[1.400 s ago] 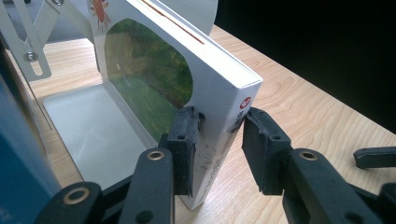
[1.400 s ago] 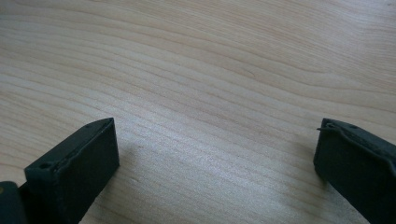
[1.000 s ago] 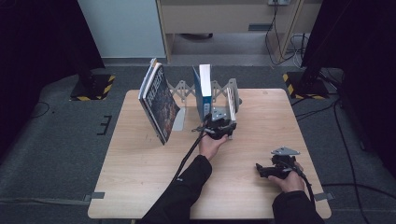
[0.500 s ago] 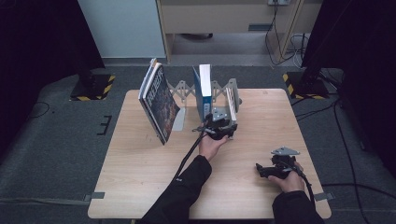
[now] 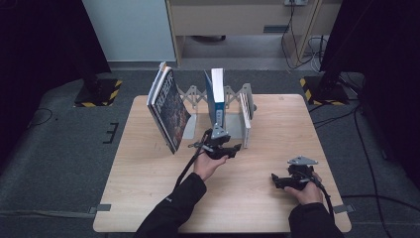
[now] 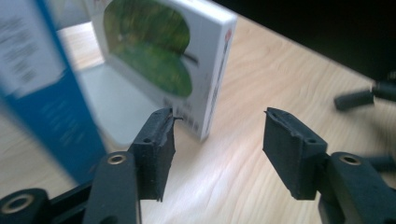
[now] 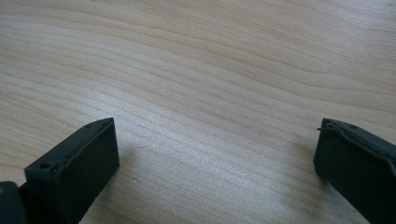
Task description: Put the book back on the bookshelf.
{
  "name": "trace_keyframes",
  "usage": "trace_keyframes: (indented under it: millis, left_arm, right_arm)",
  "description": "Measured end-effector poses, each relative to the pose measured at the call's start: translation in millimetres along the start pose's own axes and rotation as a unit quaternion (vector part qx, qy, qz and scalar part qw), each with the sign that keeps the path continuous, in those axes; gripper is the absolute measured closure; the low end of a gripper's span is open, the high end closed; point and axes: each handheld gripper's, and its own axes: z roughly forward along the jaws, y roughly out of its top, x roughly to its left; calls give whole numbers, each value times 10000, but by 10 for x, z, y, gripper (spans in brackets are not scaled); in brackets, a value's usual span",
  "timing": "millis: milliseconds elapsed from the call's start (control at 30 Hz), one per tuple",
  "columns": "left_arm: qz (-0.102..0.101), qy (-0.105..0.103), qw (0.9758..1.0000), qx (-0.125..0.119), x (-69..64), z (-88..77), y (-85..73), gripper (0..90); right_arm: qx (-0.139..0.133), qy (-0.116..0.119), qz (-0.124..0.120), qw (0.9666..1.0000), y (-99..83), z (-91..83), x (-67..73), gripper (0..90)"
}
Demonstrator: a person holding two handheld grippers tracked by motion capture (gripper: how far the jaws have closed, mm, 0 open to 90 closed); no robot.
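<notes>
A wooden table (image 5: 148, 198) stands on grey floor, bearing a metal book rack (image 5: 236, 96) with a dark book (image 5: 168, 109) leaning at its left end, a blue book (image 5: 216, 96) upright in the middle and a white book (image 6: 187, 60) just right of it. The left gripper (image 5: 233, 149) sits near the white book, its jaws just opened, nothing between them. The right gripper (image 5: 277, 181) rests well apart, jaws wide over bare wood.
</notes>
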Motion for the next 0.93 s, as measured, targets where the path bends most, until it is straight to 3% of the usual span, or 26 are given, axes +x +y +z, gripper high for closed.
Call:
trace_keyframes:
  millis: [233, 533, 667, 933]
  left_arm:
    - [-81, -53, 9992, 387, 133, -373, -301, 351]
    - [-320, 225, 9971, 652, 383, -910, -777, 251]
    - [-518, 370, 9949, 779, 484, -1051, -955, 214]
    - [-544, 876, 9877, 1176, 714, -1323, -1266, 178]
  right_arm:
    - [-1, -1, 0, 10000, 0, 0, 0, 4]
    - [-2, 0, 2, 10000, 0, 0, 0, 4]
    - [-5, -6, -7, 10000, 0, 1, -1, 4]
    - [-38, -54, 73, 10000, 0, -3, 12, 27]
